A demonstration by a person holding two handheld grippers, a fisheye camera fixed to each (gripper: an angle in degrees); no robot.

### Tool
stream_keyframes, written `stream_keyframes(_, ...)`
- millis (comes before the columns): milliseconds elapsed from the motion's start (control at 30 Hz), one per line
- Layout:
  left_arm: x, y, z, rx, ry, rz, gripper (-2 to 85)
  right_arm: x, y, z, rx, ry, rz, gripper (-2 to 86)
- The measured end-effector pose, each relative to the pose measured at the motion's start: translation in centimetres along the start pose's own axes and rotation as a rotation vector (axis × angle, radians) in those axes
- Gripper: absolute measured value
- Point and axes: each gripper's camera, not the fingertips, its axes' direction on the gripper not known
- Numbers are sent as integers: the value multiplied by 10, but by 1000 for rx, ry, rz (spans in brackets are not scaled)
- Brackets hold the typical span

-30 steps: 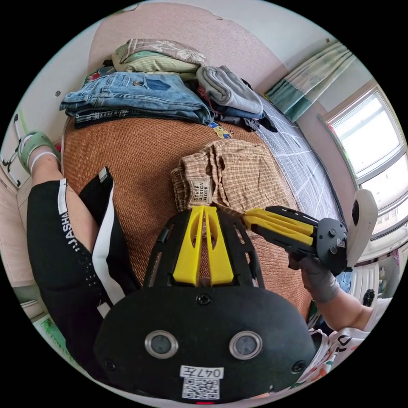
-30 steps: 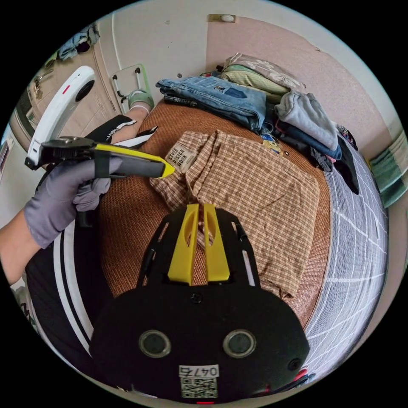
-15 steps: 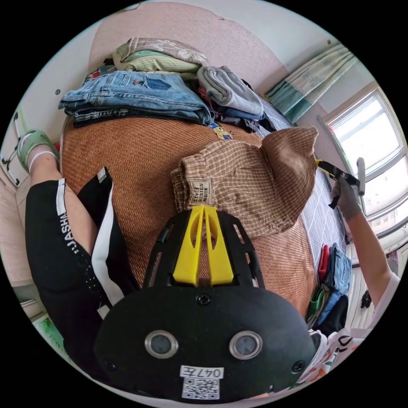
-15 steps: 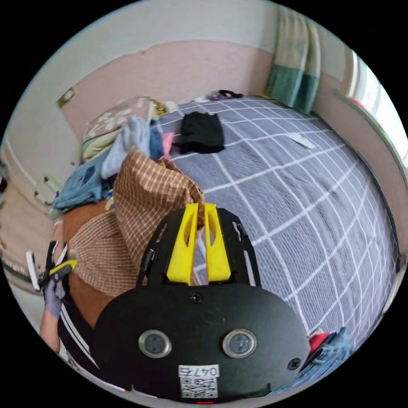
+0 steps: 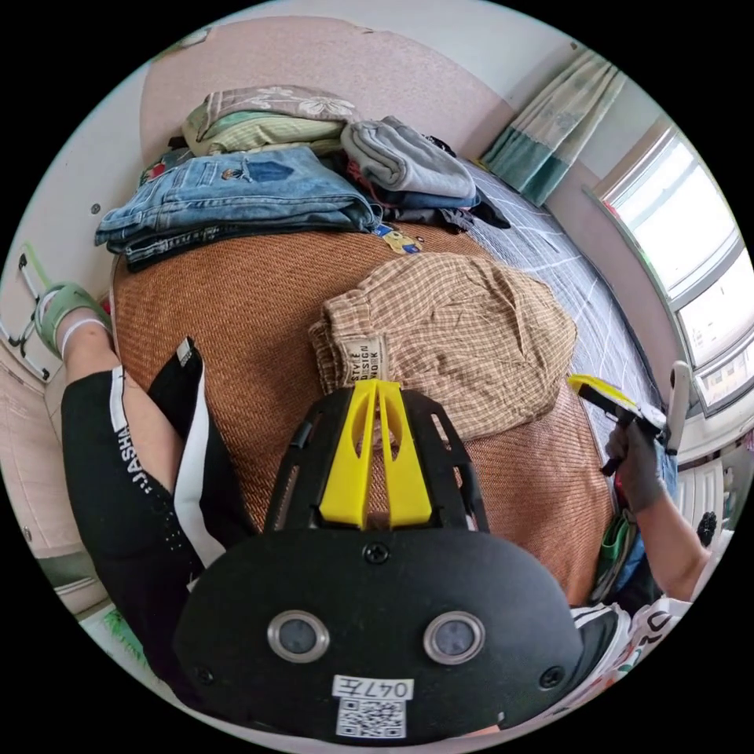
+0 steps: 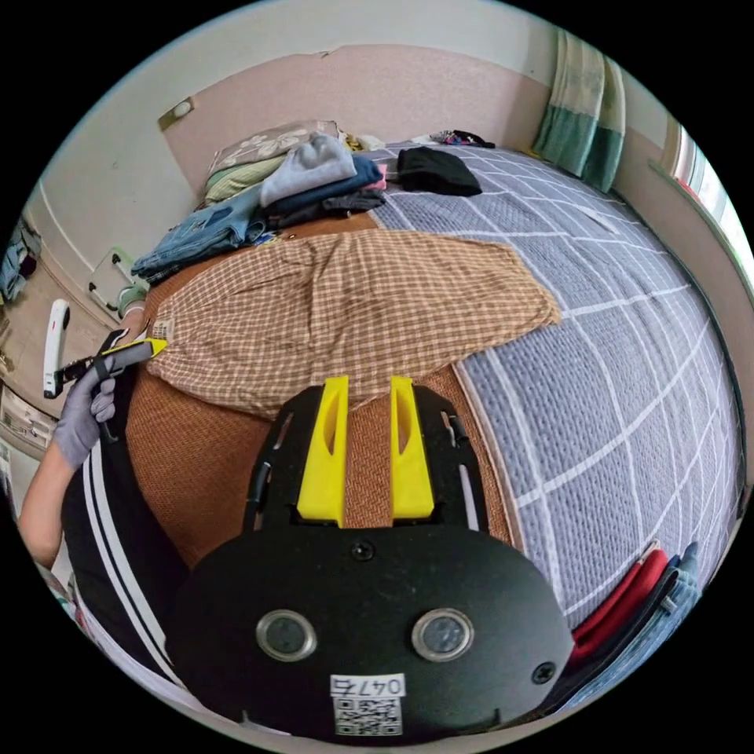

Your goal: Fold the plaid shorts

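The tan plaid shorts (image 5: 463, 334) lie spread out on the woven brown mat (image 5: 251, 314), reaching onto the grey checked bedspread (image 6: 628, 377). My left gripper (image 5: 376, 385) is shut on the waistband, just below the sewn label (image 5: 363, 360). In the right gripper view the left gripper (image 6: 155, 345) holds the same waistband end of the shorts (image 6: 353, 306). My right gripper (image 6: 369, 382) is open, its tips at the near edge of the cloth with mat showing between them. A gloved hand holds that right gripper (image 5: 587, 385) just off the shorts' far end.
Folded jeans (image 5: 236, 192) and other folded clothes (image 5: 400, 161) are stacked at the mat's far end. A black garment (image 6: 436, 169) lies on the bedspread. More folded clothes (image 6: 628, 613) sit by the bed's edge. The person's leg in black shorts (image 5: 118, 479) is beside the mat.
The right gripper lifted the folded part of the shorts, drew it out over the bedspread, then opened and let go. The shorts now lie flat. The left gripper kept its hold.
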Motion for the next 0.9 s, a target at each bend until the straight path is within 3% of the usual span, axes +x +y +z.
stream_keyframes(200, -14, 1, -3, -24, 31, -31, -10, 10, -5, 29, -20, -51, 134, 45)
stream_keyframes(367, -8, 2, -7, -67, -14, 30, -10, 16, -47, 55, -94, 3, 109, 26)
stream_keyframes(567, -11, 4, -10, -107, 54, 75, -10, 20, -88, 80, -194, 34, 53, 4)
stream_keyframes(900, -24, 14, -47, 79, -14, 77, -10, 9, -61, 80, -289, -33, 24, 1)
